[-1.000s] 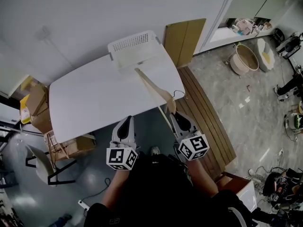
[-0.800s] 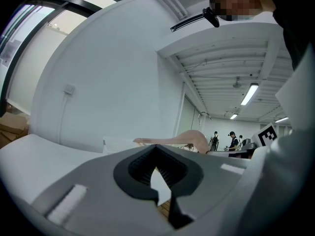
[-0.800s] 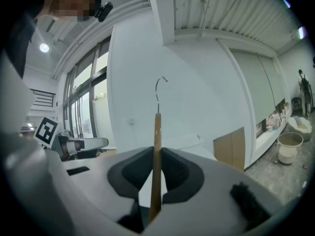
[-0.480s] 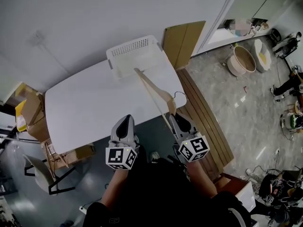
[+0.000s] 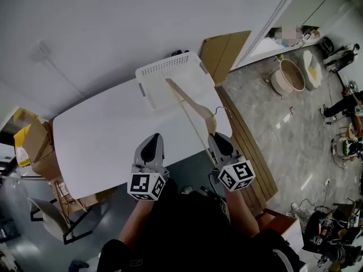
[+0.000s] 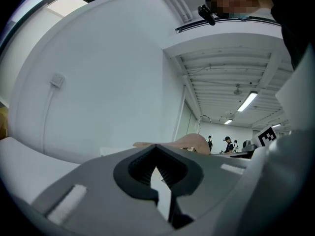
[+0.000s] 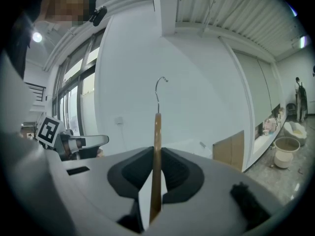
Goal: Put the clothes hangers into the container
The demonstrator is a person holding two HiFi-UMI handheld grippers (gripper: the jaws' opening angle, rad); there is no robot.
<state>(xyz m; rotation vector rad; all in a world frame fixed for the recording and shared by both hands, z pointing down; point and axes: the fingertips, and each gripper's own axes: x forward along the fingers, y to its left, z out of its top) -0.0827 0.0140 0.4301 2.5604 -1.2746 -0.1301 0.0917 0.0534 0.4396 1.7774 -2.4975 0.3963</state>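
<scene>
Advanced to the table [image 5: 96, 140] — right gripper [image 5: 219, 140] clamps wooden hanger [image 5: 193, 103], far end now over white container [image 5: 170, 66]; left gripper [image 5: 151, 145] narrowly parted, apparently empty — release next.

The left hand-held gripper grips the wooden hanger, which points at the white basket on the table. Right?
No: the right hand-held gripper grips the wooden hanger, seen in the right gripper view. It does point at the white basket.

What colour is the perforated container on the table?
The perforated plastic container is white, clearest in the head view.
</scene>
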